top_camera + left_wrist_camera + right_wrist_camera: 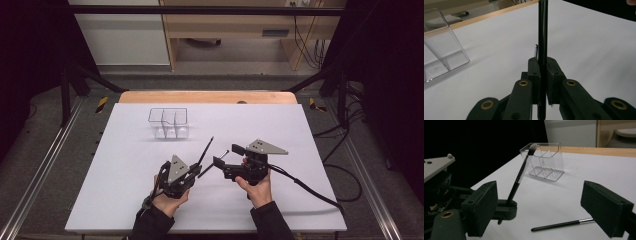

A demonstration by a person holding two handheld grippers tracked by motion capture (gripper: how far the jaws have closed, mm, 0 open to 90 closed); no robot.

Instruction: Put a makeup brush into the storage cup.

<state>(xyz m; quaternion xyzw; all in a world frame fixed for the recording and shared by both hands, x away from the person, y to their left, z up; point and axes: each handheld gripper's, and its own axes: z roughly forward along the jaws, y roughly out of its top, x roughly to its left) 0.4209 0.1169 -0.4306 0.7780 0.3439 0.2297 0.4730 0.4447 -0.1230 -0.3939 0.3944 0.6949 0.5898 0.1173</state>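
White table [125,200] holds a clear box [168,123] far back, the left gripper [196,167] squeezes a black brush [205,150] standing up, and the right gripper [227,156] gapes wide over another brush [564,224] lying flat, not touching it.

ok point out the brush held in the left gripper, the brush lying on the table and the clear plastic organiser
black-handled makeup brush held in the left gripper [523,168], right gripper view, silver ferrule
thin black brush lying on the table [556,225], right gripper view, mid handle
clear plastic divided organiser [168,123], high view, centre divider
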